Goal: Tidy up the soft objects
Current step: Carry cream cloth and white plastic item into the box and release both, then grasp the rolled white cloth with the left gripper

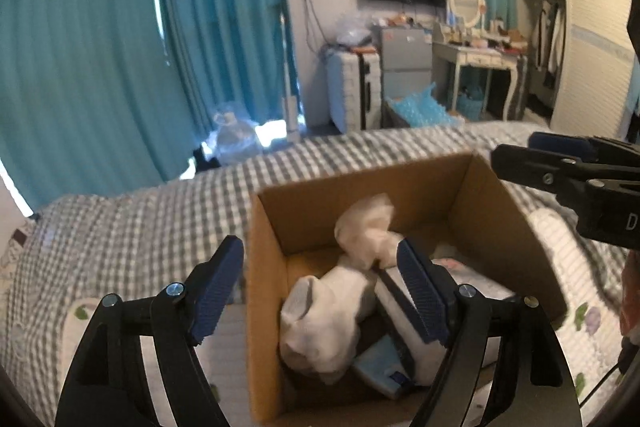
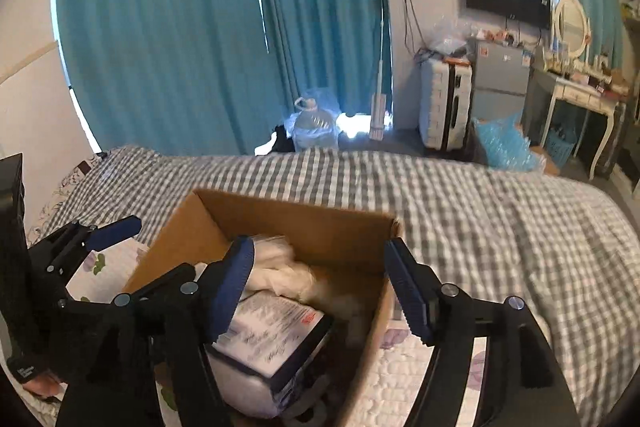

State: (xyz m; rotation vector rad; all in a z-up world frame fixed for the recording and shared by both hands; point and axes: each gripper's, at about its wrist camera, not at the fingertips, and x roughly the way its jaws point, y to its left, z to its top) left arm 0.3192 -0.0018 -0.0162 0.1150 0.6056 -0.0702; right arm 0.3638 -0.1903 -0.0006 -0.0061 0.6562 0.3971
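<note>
An open cardboard box (image 1: pixel 504 195) sits on the bed. It holds a white plush toy (image 1: pixel 332 311), a blue item (image 1: pixel 380 363) and a clear packet with a printed label (image 2: pixel 276 327). My left gripper (image 1: pixel 320 291) is open and empty, above the box's left wall. My right gripper (image 2: pixel 320 291) is open and empty, over the box's right side (image 2: pixel 376 311). The right gripper shows in the left wrist view (image 1: pixel 560 163) and the left gripper in the right wrist view (image 2: pixel 100 231).
The bed has a grey checked cover (image 2: pixel 480 211) and a white floral quilt (image 2: pixel 400 379) under the box. Teal curtains (image 1: pixel 100 47), a suitcase (image 1: pixel 352 87), a small fridge (image 1: pixel 404 67) and a dressing table (image 1: pixel 480 63) stand beyond the bed.
</note>
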